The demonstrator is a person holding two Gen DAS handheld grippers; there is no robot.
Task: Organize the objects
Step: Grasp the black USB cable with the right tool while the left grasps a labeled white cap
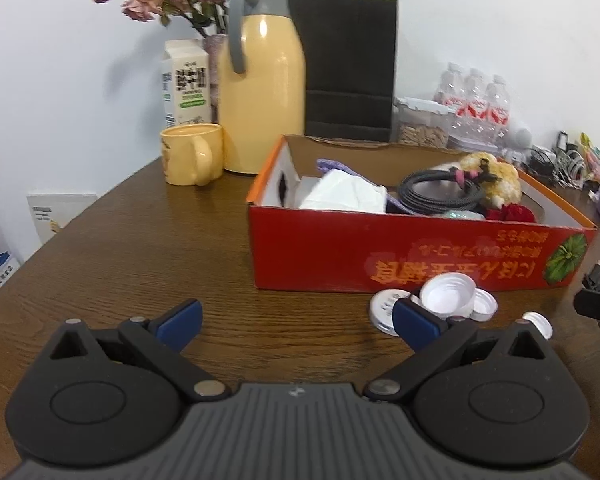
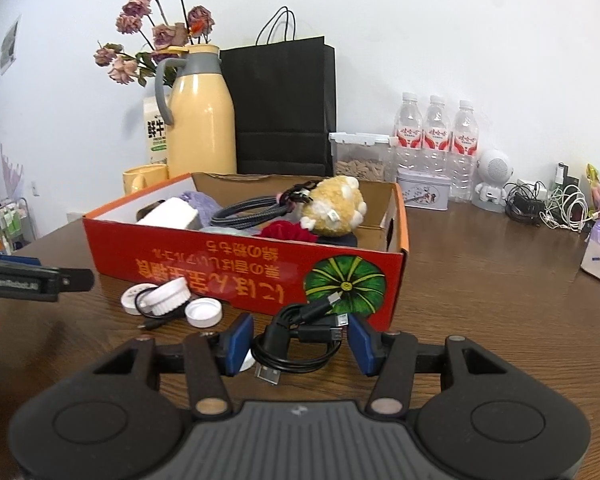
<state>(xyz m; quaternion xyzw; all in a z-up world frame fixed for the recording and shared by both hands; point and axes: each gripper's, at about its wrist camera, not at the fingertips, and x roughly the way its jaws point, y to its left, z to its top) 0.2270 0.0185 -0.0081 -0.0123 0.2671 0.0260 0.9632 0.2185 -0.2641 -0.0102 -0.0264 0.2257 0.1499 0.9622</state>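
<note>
Between my right tool's blue pads sits a coiled black USB cable, clamped at both sides and apparently lifted just off the bench, close before the red cardboard box. I judge the carry should clear the front wall, then release over the bare corner beside the plush toy. My left tool is released, empty, beside the white caps.
</note>
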